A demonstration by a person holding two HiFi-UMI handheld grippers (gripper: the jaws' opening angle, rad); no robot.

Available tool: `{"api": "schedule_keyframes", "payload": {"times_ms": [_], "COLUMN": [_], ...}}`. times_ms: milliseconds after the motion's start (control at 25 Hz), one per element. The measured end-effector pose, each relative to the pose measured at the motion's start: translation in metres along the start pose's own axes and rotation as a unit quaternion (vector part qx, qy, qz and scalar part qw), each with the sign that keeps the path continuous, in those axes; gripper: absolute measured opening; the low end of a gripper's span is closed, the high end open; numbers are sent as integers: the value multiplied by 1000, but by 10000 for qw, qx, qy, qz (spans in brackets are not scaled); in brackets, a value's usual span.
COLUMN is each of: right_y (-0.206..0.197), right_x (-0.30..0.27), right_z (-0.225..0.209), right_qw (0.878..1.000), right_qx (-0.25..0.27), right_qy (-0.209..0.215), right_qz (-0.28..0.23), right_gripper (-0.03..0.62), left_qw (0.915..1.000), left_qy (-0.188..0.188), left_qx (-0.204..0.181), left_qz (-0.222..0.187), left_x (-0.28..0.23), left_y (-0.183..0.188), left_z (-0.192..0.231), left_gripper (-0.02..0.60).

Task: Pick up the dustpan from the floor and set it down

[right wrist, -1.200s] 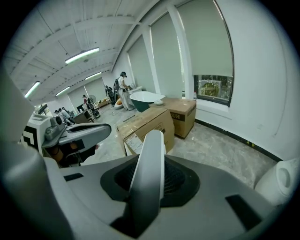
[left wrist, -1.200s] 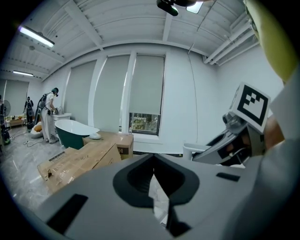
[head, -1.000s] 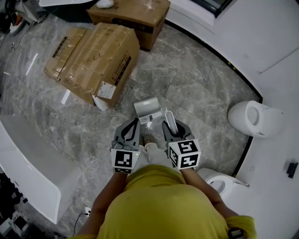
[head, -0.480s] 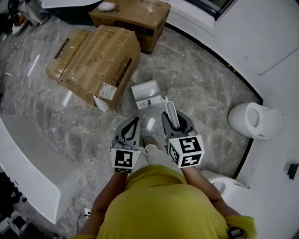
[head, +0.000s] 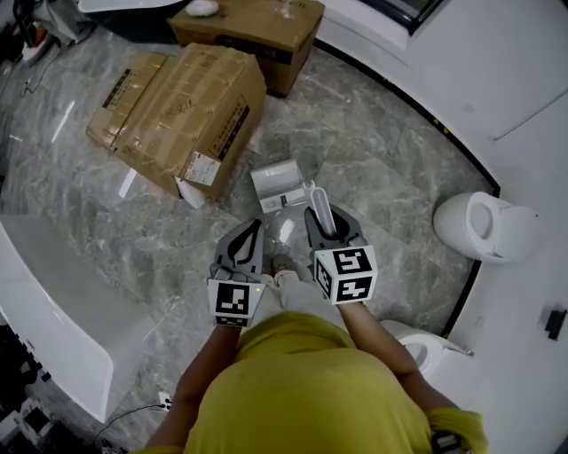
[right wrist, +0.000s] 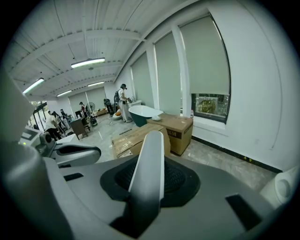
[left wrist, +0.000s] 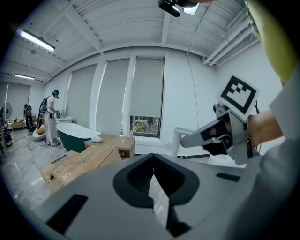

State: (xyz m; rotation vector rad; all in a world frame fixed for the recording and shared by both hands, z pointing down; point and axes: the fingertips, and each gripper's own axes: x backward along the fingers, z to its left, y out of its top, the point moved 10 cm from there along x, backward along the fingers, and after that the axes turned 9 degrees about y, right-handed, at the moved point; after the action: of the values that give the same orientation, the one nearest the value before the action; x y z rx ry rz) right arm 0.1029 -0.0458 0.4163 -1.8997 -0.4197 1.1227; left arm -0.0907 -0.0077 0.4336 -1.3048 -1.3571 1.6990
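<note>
Both forearms reach fwd from the yellow shirt (head: 302, 390), side by side, marker cubes toward the person, jaws pointing away and a bit down. L gripper (head: 254, 228) hangs over the floor w/ its jaw tips pressed together, nothing between them. R gripper (head: 323, 215) is just beside it, slightly further out. Its jaws are pinched on the dustpan handle (right wrist: 149, 164), which runs straight out between the pads and past the tips.

Floor (head: 373, 151) is glossy grey marble. Its right edge is a curved black strip (head: 417, 106) w/ a white raised platform (head: 497, 106) beyond, carrying a white toilet (head: 484, 226). A second white fixture (head: 417, 348) sits near the person's R elbow. Toward the floor's far-left corner lie flat cardboard boxes (head: 182, 111), w/ another box (head: 253, 27) at the far edge. A white curved unit (head: 53, 301) runs along the left edge. Gripper views show a big showroom: white walls, tall blinds, and a dark green bathtub (left wrist: 79, 133) w/ a person (left wrist: 50, 117) standing by it.

Dustpan (head: 280, 186) is white plastic, a boxy scoop w/ a small printed label and a long flat handle. The scoop is out front of the R gripper's tips, over mid-floor, just beside the near corner of the cardboard boxes and not touching them. In the L gripper view it shows at gripper height against the wall, so it looks off the floor.
</note>
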Motion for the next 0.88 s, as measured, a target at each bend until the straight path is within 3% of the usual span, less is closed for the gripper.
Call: {"api": "schedule_keyframes", "payload": {"times_ms": [320,880], "right_y": [-43,-93], "right_x": [-31,-55], "right_z": [-9,-17], "right_qw": [9991,9976], "right_qx": [-132,-207], "right_qy": [55,45], "right_qz": [403,662], "right_gripper": [107,109], "left_qw": [9999,9993], "left_qy": [51,89], "left_qx": [24,111], "left_qz": [101,332], "left_x": [-1,-1], "left_y": [-5,-16], "left_z": [-1,-2], "left_gripper": [0,0]}}
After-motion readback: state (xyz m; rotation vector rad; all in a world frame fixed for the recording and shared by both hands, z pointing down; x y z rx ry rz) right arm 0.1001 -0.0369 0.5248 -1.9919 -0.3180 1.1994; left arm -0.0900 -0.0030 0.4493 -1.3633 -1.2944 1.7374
